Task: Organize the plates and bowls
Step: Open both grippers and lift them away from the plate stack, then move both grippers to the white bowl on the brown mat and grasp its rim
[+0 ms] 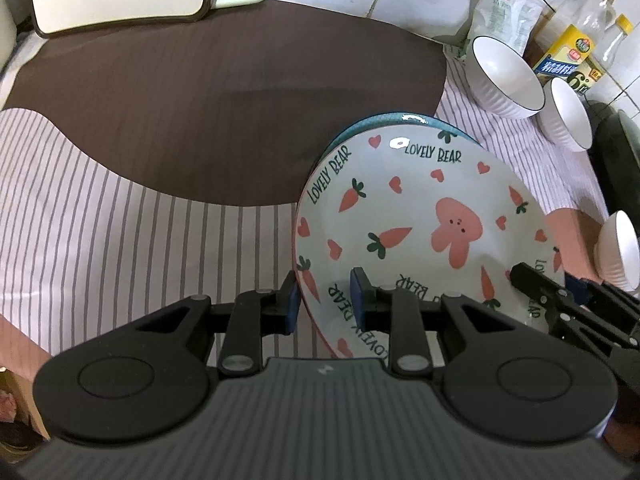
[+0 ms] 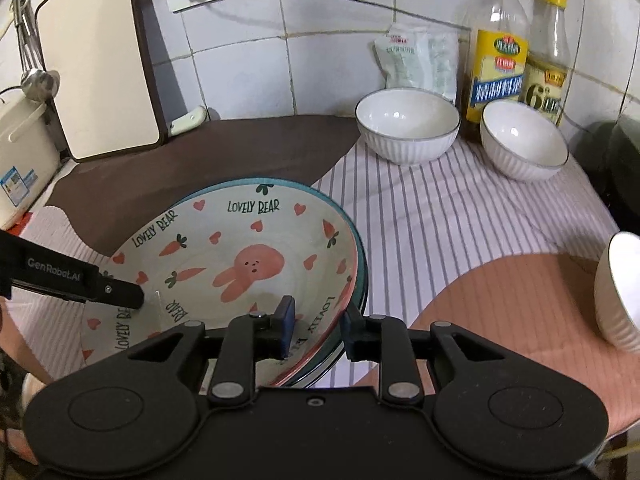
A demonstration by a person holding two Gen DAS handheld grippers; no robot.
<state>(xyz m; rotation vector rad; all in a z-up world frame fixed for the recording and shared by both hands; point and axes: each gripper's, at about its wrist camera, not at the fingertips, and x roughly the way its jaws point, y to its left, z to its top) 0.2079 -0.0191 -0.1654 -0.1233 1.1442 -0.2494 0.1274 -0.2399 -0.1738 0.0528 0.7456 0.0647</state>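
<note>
A white plate with a pink rabbit, carrots and "LOVELY BEAR" lettering (image 1: 420, 216) (image 2: 240, 256) lies on top of a blue-rimmed plate (image 1: 396, 119) (image 2: 360, 264). My left gripper (image 1: 326, 300) is open, its fingers straddling the rabbit plate's left rim. My right gripper (image 2: 318, 326) is open and straddles the right rims of both plates. Each gripper shows in the other's view: the right one (image 1: 560, 300) and the left one (image 2: 80, 280). Three white ribbed bowls stand apart: one (image 2: 408, 124), a second (image 2: 524, 140), a third at the right edge (image 2: 620, 292).
A striped cloth (image 2: 440, 208) and a brown mat (image 1: 224, 100) cover the counter. A cutting board (image 2: 96, 60) leans on the tiled wall at the back left. Oil bottles (image 2: 496, 48) and a pouch (image 2: 420, 60) stand at the back. A dark pot (image 2: 620, 160) sits at the right.
</note>
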